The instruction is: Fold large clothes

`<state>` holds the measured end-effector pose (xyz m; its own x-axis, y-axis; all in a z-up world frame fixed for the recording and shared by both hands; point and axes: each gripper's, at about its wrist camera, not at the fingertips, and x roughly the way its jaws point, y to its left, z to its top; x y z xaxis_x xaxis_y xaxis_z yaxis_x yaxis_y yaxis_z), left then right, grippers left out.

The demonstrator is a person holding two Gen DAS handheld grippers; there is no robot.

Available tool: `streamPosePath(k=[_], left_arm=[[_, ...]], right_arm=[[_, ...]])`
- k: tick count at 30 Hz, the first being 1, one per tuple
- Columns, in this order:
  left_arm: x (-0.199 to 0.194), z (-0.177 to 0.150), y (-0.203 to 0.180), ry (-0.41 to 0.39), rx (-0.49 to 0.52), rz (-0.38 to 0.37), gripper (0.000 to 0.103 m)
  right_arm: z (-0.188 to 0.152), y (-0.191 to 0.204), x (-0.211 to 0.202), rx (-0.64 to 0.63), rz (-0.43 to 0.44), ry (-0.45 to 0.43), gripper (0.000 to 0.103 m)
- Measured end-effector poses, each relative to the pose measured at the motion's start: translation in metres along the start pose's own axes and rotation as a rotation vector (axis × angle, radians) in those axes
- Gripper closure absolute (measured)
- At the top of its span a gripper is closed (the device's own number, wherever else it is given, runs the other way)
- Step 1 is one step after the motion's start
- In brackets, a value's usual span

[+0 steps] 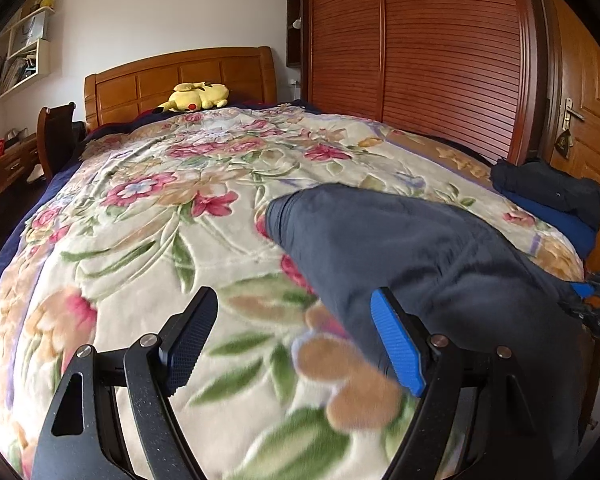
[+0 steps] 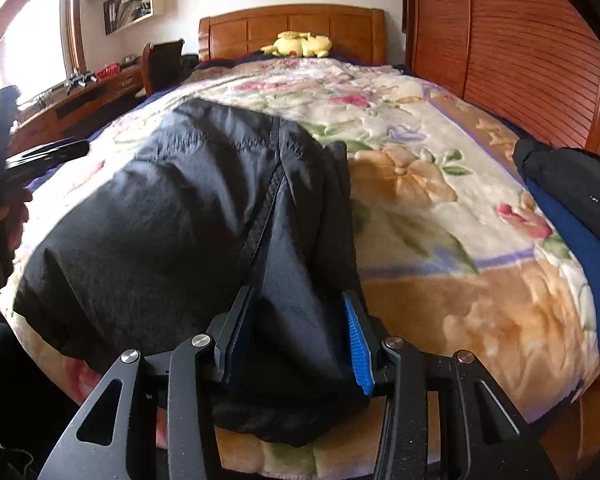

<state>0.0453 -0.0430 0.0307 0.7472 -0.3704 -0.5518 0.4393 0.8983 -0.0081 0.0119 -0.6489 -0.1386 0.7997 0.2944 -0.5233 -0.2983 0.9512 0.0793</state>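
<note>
A large dark jacket [image 2: 172, 216] lies on the floral bedspread [image 2: 440, 200] near the bed's foot, its zipper running down the middle. In the left wrist view the same jacket [image 1: 420, 240] stretches to the right with a sleeve end pointing up the bed. My left gripper [image 1: 296, 340] is open over the bedspread, its right finger beside the jacket's edge, holding nothing. My right gripper [image 2: 300, 336] is open with jacket fabric lying between its fingers at the near hem. The left gripper also shows at the left edge of the right wrist view [image 2: 16, 152].
A stack of folded dark and blue clothes [image 2: 580, 208] sits at the bed's right edge; it also shows in the left wrist view [image 1: 556, 200]. A yellow plush toy [image 1: 196, 98] lies by the headboard. A wooden wardrobe [image 1: 420, 48] stands right, a desk [image 2: 80, 96] left.
</note>
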Motion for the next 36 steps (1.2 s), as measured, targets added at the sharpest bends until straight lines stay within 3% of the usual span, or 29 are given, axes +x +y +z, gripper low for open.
streamPosePath(k=[5, 13, 19, 29, 36], left_arm=[[0.021, 0.013, -0.005, 0.012, 0.031, 0.013, 0.023], [0.049, 0.024, 0.005, 0.040, 0.010, 0.022, 0.023], [0.066, 0.029, 0.012, 0.063, -0.004, 0.027, 0.023], [0.100, 0.038, 0.012, 0.112, -0.025, -0.020, 0.023], [0.118, 0.037, 0.003, 0.140, 0.011, -0.006, 0.023]], right_arm=[[-0.008, -0.012, -0.036, 0.026, -0.027, -0.072, 0.055], [-0.032, -0.013, -0.059, 0.007, -0.074, -0.064, 0.054], [-0.042, -0.017, -0.040, 0.034, -0.046, -0.007, 0.054], [-0.039, -0.017, -0.007, 0.057, -0.009, 0.014, 0.054], [-0.043, -0.020, -0.016, 0.117, 0.028, -0.029, 0.054]])
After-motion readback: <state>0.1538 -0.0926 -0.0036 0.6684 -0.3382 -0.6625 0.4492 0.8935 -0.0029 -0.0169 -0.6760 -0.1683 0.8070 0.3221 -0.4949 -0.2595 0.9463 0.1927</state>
